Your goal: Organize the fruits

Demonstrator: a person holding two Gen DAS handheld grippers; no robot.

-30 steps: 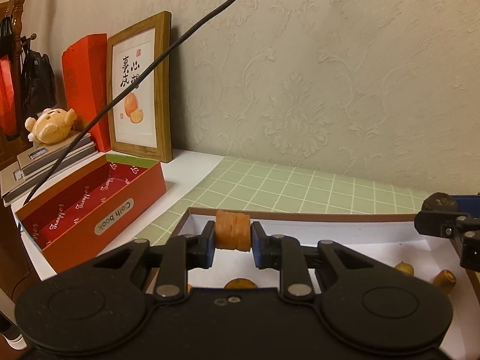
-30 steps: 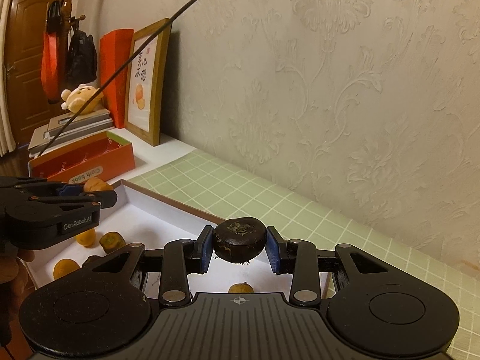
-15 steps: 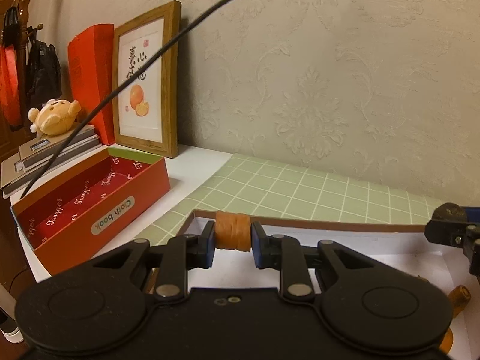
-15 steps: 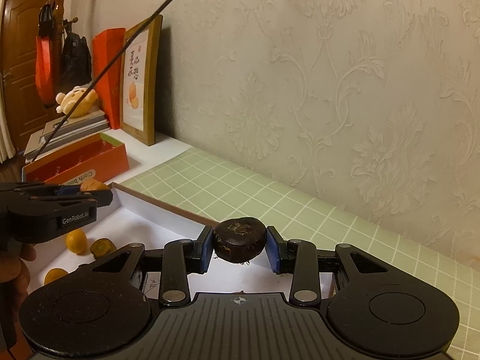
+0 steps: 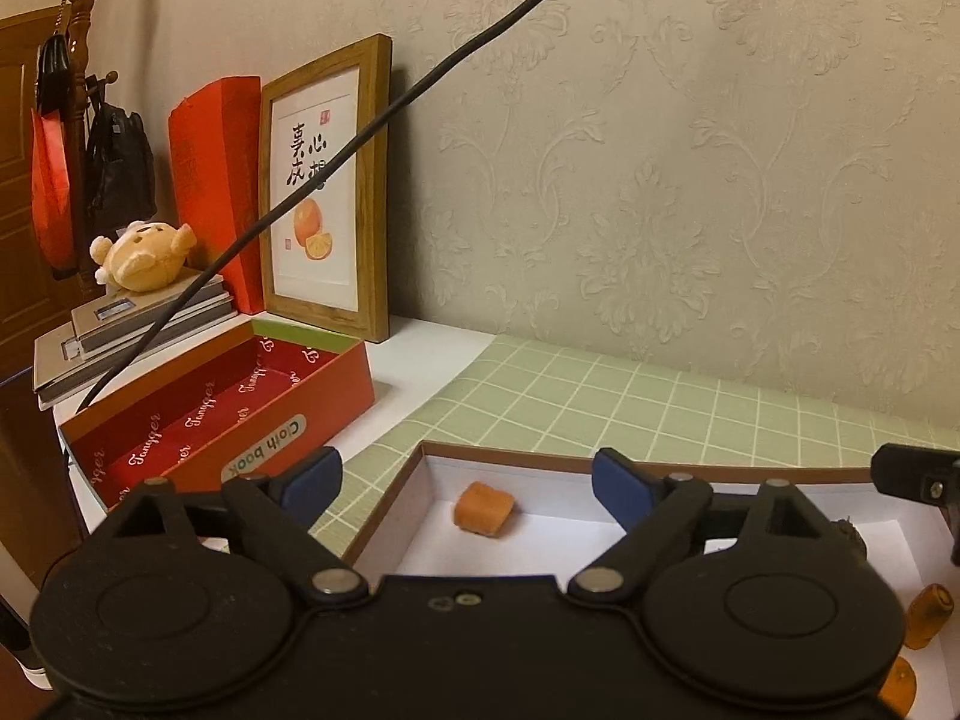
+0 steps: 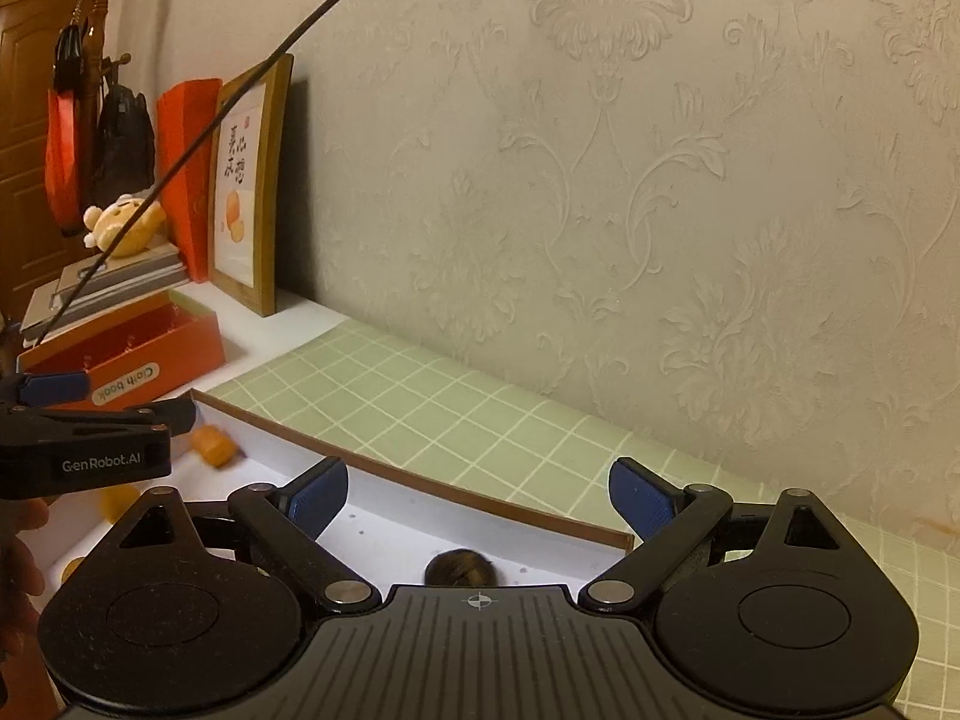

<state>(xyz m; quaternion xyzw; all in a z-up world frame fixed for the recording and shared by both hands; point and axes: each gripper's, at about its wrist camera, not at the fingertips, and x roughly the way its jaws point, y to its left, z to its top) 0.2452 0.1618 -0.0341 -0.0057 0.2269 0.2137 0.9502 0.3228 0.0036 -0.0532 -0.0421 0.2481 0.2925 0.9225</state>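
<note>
An orange fruit piece (image 5: 485,509) is lying on the white floor of the shallow brown-rimmed tray (image 5: 630,467), near the tray's far left corner. The left tongs (image 5: 465,483) are hovering over it, released, with the blue pads spread wide and gripping nothing. A dark round fruit (image 6: 460,566) is sitting near the tray's far right corner, just below the right tongs (image 6: 477,501), which are likewise spread apart and empty. More small orange fruits (image 5: 929,615) are resting farther right in the tray. The tray is sitting on a green checked mat (image 5: 600,390) on the desk, with a red open box (image 5: 228,402) lying left of the tray.
</note>
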